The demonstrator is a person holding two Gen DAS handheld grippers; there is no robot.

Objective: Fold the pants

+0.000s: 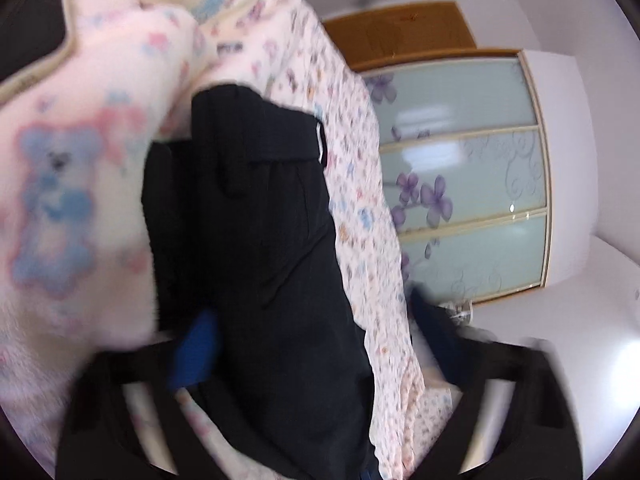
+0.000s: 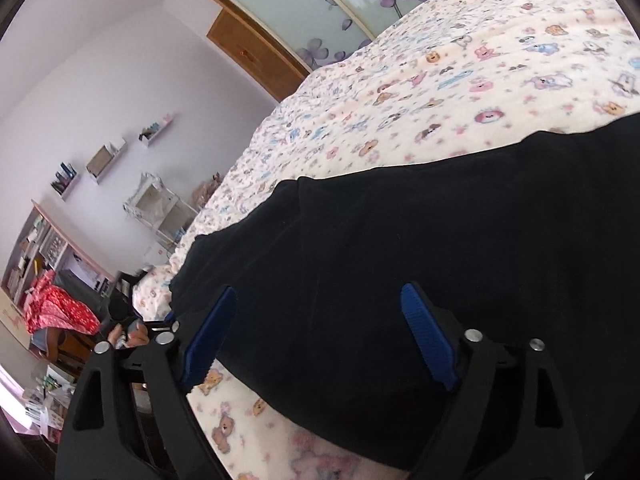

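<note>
The black pants [image 2: 400, 240] lie on the bed [image 2: 440, 92], one edge near the bed's side. The right hand-held gripper [image 2: 316, 336] hovers spread wide above them. The left hand-held gripper [image 1: 316, 340] straddles pants fabric; its grip is unclear from the blur.

Black pants [image 1: 260, 220] – lying spread flat on bear-print bedspread [image 2: 440, 92], waistband end partly folded over.

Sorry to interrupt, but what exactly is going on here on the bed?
A person with a gripper in each hand is folding black pants on a bed with a cartoon-print cover. The right gripper is open over the fabric, its pads clear of it. The left gripper has the pants between its fingers; blur hides whether it grips.
</note>
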